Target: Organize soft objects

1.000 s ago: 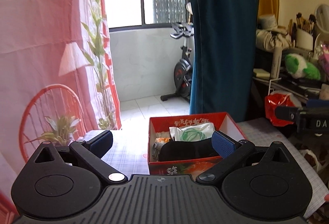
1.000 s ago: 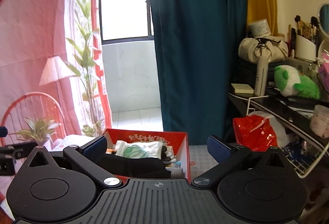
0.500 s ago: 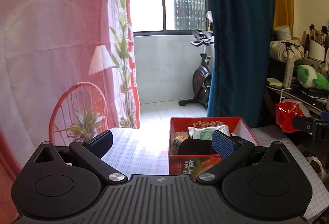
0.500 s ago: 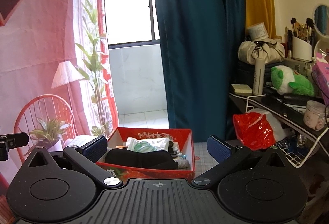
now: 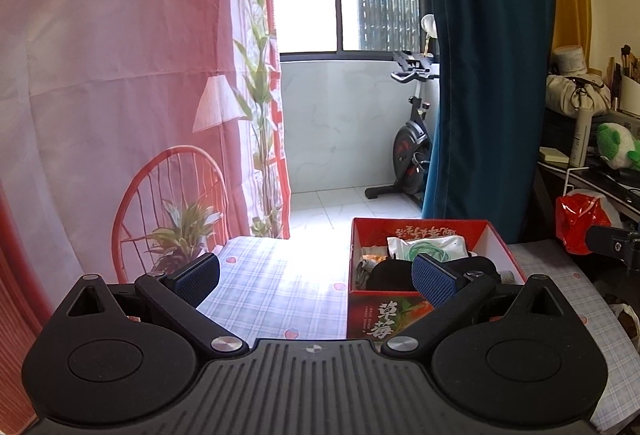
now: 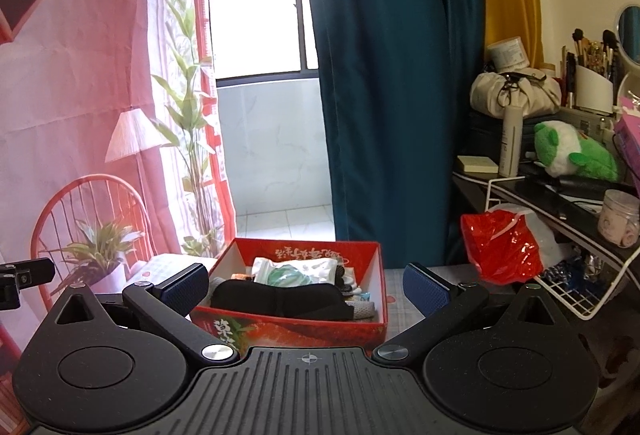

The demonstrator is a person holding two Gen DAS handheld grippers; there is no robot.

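The red cardboard box [image 6: 362, 327] sits on my checked tablecloth [image 5: 276, 287], and inside it a black sleep mask [image 6: 280, 301] lies across the front with a white packet printed in green [image 6: 298, 271] behind it and small bits of fabric tucked at the edges. My right gripper [image 6: 306, 289] hovers just in front of the box, its blue-padded jaws spread wide and holding nothing. My left gripper [image 5: 316, 277] is also spread and empty, with the box off to its right, one finger crossing in front of the box's near wall. Behind the box hangs a teal curtain [image 6: 384, 83]. To the right a red plastic bag [image 6: 500, 247] hangs by a wire shelf [image 6: 580, 299], and a green plush toy [image 6: 568, 151] lies on the desk above.
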